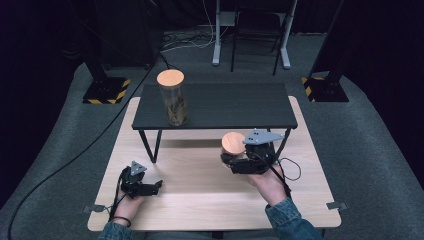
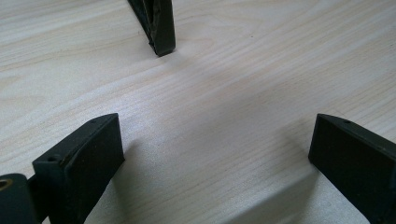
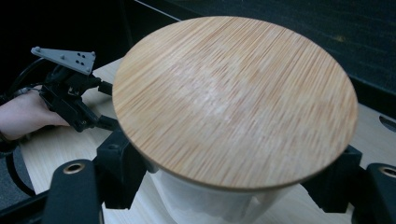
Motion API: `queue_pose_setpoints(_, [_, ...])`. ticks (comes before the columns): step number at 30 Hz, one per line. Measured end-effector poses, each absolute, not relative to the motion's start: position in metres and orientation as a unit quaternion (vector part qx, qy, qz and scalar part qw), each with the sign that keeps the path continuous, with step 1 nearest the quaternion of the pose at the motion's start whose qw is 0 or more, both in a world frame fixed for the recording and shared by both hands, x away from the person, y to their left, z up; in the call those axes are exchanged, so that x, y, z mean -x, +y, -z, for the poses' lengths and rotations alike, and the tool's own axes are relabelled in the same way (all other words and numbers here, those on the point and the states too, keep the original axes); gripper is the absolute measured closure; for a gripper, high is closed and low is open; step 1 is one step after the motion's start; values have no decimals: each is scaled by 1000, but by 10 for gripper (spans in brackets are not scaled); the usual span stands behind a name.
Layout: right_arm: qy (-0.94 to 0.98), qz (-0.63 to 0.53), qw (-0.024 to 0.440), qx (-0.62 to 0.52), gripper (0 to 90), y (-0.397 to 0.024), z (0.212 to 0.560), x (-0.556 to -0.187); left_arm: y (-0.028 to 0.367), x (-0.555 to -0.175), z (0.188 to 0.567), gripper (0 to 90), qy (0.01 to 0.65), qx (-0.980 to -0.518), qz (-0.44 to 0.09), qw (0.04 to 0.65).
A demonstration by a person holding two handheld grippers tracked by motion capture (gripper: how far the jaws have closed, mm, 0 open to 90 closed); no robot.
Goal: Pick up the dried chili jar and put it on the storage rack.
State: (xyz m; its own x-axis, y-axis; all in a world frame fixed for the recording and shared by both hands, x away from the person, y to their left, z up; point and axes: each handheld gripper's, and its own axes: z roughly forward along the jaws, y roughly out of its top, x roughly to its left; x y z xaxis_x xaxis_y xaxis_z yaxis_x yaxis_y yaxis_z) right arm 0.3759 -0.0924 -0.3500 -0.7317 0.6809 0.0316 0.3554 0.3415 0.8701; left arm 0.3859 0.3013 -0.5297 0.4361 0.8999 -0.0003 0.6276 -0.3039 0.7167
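jar (image 3: 233, 112) upright between right fingers (image 3: 119, 172)

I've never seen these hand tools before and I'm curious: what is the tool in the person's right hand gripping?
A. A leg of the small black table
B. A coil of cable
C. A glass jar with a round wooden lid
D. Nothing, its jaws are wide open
C: in the right gripper view, the right gripper has its black jaws pressed on either side of the jar with the wooden lid.

A second lidded jar (image 1: 173, 98) stands on the dark shelf (image 1: 235, 107).
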Motion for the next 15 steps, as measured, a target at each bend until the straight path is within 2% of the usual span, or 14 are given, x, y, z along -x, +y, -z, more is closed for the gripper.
queue_pose_setpoints(15, [802, -473, 184, -315, 250, -87, 325, -388, 301, -386, 530, 26, 489, -780, -206, 330])
